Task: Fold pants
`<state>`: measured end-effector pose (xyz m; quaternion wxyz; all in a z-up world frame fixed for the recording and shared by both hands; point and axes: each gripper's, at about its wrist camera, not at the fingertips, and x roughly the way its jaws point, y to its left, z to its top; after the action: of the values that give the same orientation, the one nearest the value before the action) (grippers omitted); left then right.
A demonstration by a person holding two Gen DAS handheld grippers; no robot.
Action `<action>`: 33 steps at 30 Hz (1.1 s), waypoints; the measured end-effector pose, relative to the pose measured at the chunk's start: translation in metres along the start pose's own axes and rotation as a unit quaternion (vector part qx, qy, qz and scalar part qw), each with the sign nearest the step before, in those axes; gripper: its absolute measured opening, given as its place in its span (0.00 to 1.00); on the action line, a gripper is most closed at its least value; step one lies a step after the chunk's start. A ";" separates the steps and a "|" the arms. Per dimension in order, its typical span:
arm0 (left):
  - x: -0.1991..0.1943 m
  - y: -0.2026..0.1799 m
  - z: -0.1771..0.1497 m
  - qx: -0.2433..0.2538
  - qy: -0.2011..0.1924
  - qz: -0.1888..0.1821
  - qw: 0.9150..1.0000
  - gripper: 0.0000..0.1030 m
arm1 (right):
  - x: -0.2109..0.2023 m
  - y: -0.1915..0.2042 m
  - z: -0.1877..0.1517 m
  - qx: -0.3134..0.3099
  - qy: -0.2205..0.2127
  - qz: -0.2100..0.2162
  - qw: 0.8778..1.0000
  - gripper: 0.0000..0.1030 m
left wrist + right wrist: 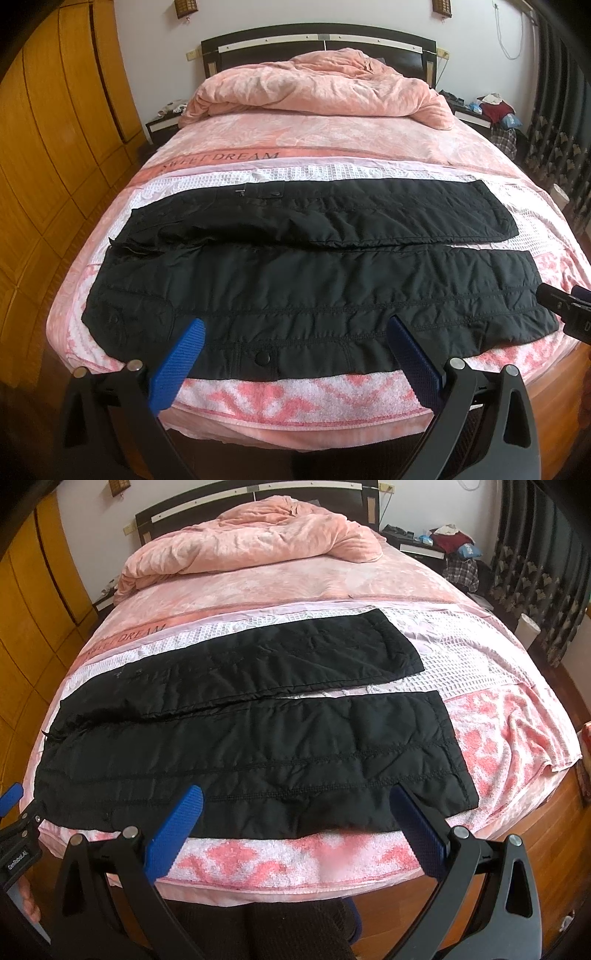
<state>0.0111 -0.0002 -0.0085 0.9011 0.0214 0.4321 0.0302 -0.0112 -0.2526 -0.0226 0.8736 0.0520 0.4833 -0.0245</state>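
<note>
Pants (295, 280) flat across near end of bed (332, 125), waist left, legs right. My left tongs (295, 332) wide open, empty, above near edge. Right tongs (295, 801) same.

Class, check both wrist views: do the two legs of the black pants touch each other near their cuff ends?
Apart. The right wrist view shows white towel between the far leg and near leg at the cuffs; the gap narrows toward the waist.

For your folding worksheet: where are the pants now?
The pants lie flat across the bed's near end, on the towel, ahead of both open grippers.
</note>
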 end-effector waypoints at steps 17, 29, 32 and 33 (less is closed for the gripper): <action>0.003 -0.002 0.002 0.003 0.002 0.001 1.000 0.96 | 0.004 0.001 0.002 -0.001 0.003 0.002 1.000 0.98; 0.003 -0.003 0.002 0.003 0.002 0.002 1.000 0.96 | 0.007 0.000 0.002 0.000 0.004 0.005 1.000 0.98; 0.004 -0.003 0.002 0.003 0.003 0.002 1.000 0.96 | 0.009 0.000 0.001 -0.001 0.005 0.006 1.000 0.98; 0.005 -0.003 0.002 0.004 0.003 0.002 1.000 0.96 | 0.009 -0.001 0.000 -0.001 0.005 0.007 1.000 0.98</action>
<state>0.0160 -0.0028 -0.0119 0.8995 0.0257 0.4351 0.0305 -0.0063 -0.2541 -0.0302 0.8714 0.0548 0.4872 -0.0181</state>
